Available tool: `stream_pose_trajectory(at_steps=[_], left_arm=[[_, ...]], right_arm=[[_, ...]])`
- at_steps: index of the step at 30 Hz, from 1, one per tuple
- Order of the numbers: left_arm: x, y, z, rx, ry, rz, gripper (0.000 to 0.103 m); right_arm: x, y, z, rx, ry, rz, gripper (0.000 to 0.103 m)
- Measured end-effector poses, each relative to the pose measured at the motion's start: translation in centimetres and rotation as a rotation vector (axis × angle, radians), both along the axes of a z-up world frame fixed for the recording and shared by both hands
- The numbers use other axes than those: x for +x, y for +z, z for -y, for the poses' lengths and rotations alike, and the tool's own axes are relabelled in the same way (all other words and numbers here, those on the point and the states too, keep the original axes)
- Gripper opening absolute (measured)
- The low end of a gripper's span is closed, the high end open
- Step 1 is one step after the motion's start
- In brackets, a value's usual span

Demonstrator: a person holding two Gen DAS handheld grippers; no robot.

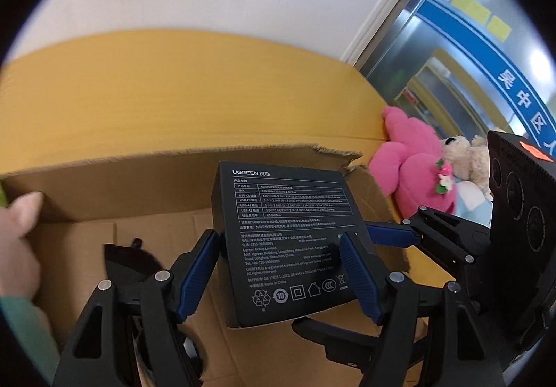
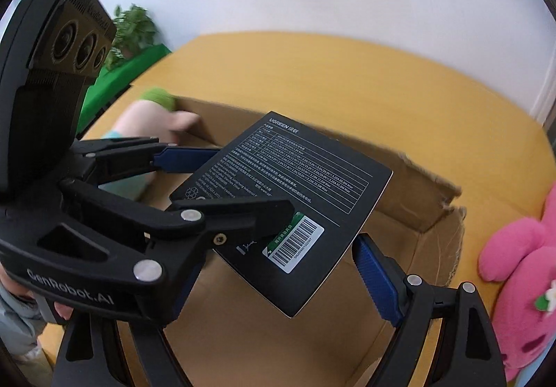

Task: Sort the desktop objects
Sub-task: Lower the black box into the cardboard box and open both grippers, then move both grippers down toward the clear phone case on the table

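Black charger box point(image 1: 288, 241) sits clamped in the left gripper point(image 1: 281, 269), held over the cardboard carton point(image 1: 114, 185) (pink plush point(image 1: 417, 164) at two o'clock); right gripper point(image 2: 278, 269) spread apart beneath it.

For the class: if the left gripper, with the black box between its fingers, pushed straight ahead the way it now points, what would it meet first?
Probably the far wall of the cardboard box: the left gripper carries the black UGREEN box toward it. Depth is unclear in this view.
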State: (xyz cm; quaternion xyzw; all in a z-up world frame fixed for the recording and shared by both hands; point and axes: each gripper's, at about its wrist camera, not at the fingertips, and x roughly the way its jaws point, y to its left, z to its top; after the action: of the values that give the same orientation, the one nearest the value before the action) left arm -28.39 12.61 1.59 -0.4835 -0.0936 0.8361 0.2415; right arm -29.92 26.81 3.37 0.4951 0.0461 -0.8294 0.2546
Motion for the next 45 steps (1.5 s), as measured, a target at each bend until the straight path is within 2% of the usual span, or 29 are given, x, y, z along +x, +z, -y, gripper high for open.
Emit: stream_pose_trajectory(at_steps=[3,4,6,9,15,17,23,26,29,30,33,37,39,40,45], left_arm=[[-1.1,-1.8,-1.0,-0.017,-0.002,0.051,0.071],[-1.3,-2.5,-1.5,-0.030,-0.002,0.068,0.071],[-1.5,-2.9,-2.1,-0.048,0.001,0.071,0.069],[-1.7,-3.1,-2.5,-0.062,0.008,0.087,0.069],[-1.8,-4.2,-3.2,0.013,-0.022,0.171,0.068],[-1.4,-4.0,-3.5,0.004,-0.038,0.172,0.068],[0.2,-0.8,-3.1,-0.014,-0.048,0.105,0.068],[2.6,3.3,-1.7,-0.035,-0.038,-0.004,0.068],[6.0,7.3,0.0,-0.033,-0.035,-0.124,0.071],[8.0,8.9,1.0,-0.048,-0.029,-0.181,0.071],[12.7,11.4,3.3,-0.083,-0.003,-0.280,0.077],[18.3,12.8,6.5,-0.071,0.032,-0.344,0.077],[20.5,12.8,7.6,-0.091,0.050,-0.360,0.077],[21.9,12.5,8.2,-0.112,0.058,-0.367,0.077],[26.0,10.3,9.5,-0.119,0.071,-0.325,0.077]], right_arm=[[-1.8,-2.2,-0.6,0.024,-0.027,0.061,0.086],[-0.6,-2.7,-0.2,0.029,-0.037,0.076,0.086],[-1.7,-4.3,-0.7,0.051,-0.057,0.124,0.086],[-1.8,-4.5,0.3,0.123,-0.057,0.139,0.087],[0.1,-4.6,0.5,0.235,-0.114,0.125,0.086],[0.7,-4.3,0.4,0.266,-0.134,0.113,0.086],[4.1,-1.6,-0.6,0.233,-0.174,0.058,0.088],[7.3,1.1,-1.0,0.210,-0.195,-0.026,0.089],[11.6,4.4,-2.1,0.135,-0.221,-0.113,0.099],[13.8,5.5,-2.3,0.106,-0.229,-0.152,0.101],[18.3,7.4,-2.6,0.053,-0.248,-0.216,0.103],[23.5,8.4,-2.8,-0.023,-0.228,-0.253,0.103],[26.9,8.6,-2.6,-0.055,-0.209,-0.271,0.103],[27.3,8.4,-2.1,-0.055,-0.206,-0.276,0.103],[31.4,7.1,-0.8,-0.064,-0.201,-0.264,0.103]])
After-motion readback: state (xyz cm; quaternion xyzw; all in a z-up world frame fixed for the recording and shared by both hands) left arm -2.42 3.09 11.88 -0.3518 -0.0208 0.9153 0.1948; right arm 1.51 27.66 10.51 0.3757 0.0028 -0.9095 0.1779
